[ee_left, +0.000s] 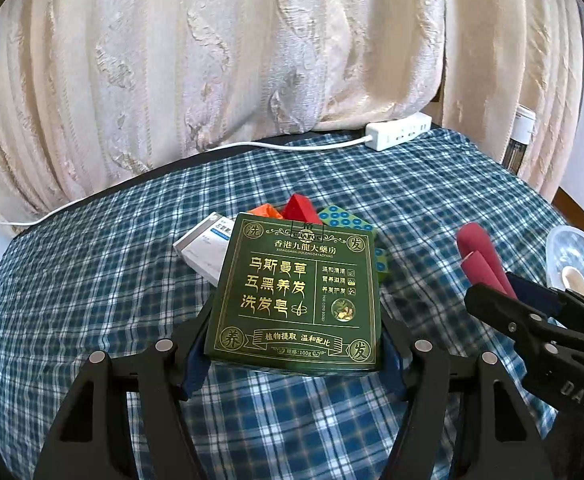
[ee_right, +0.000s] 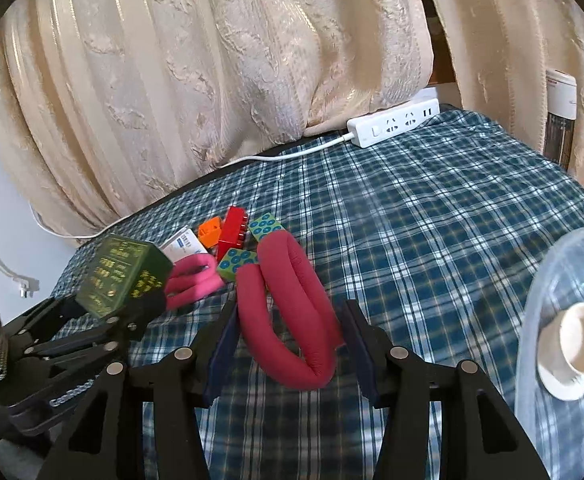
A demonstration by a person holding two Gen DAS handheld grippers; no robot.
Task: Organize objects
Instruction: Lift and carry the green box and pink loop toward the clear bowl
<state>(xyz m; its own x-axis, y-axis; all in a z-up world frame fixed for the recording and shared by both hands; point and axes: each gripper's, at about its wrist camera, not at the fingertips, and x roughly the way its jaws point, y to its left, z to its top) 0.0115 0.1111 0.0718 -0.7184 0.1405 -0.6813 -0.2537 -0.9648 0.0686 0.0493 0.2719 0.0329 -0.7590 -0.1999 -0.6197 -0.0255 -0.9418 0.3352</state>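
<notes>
Left gripper (ee_left: 295, 344) clamps the green box (ee_left: 297, 292); right gripper (ee_right: 288, 344) apparently pinches the red foam loop (ee_right: 292, 308). Carry both level toward the tablecloth's (ee_right: 431, 208) right edge.

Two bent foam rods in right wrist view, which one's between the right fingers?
The dark red foam rod, folded into a U between the right fingers. The bright pink foam rod lies on the cloth beyond, beside the green box.

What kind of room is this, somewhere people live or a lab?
Most likely a home, perhaps a bedroom or living room. Cream patterned curtains hang behind a surface covered in a blue plaid cloth, a white power strip lies at its far edge, and toy blocks are scattered on it.
</notes>
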